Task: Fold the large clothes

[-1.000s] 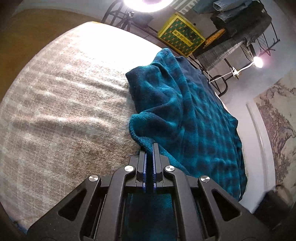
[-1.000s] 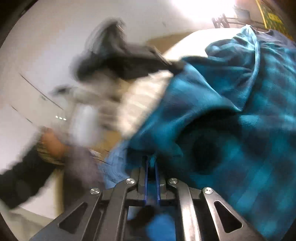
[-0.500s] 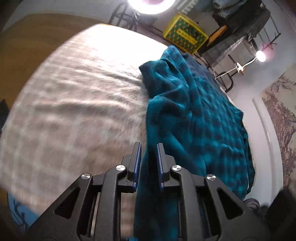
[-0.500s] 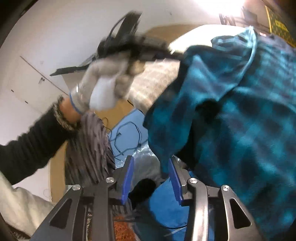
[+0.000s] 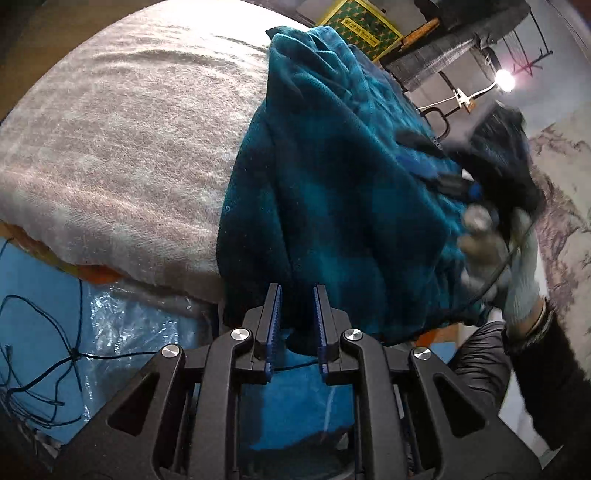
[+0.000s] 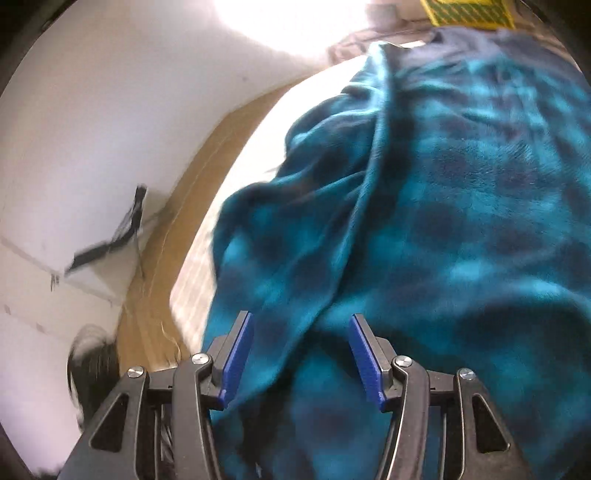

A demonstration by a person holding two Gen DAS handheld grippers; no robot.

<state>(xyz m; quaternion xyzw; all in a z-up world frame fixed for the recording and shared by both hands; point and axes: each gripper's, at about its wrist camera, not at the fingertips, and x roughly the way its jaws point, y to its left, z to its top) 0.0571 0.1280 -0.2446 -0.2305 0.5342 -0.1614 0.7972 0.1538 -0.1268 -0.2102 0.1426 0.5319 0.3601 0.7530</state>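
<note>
Nearest in the left wrist view, the left hand-held gripper (image 5: 295, 295) stands narrowly parted with its blue-padded fingers (image 5: 274, 317) gripping nothing; the hanging lower edge of the teal plaid fleece garment (image 5: 332, 192) dips just between and in front of them. The garment lies heaped on a bed with a cream woven blanket (image 5: 122, 147), draping over the bed's near edge above a blue floor sheet (image 5: 44, 295) strewn with thin dark cables (image 5: 55, 373). At right a gloved hand (image 5: 498, 254) with the blurred right hand-held gripper (image 5: 436, 162) is against the fleece. In the right wrist view that gripper (image 6: 301, 325) gapes wide, a fleece fold (image 6: 424, 229) running between its fingers, unclamped. Farthest back, a yellow-framed green box (image 5: 364, 26) bears writing too small to read.
</note>
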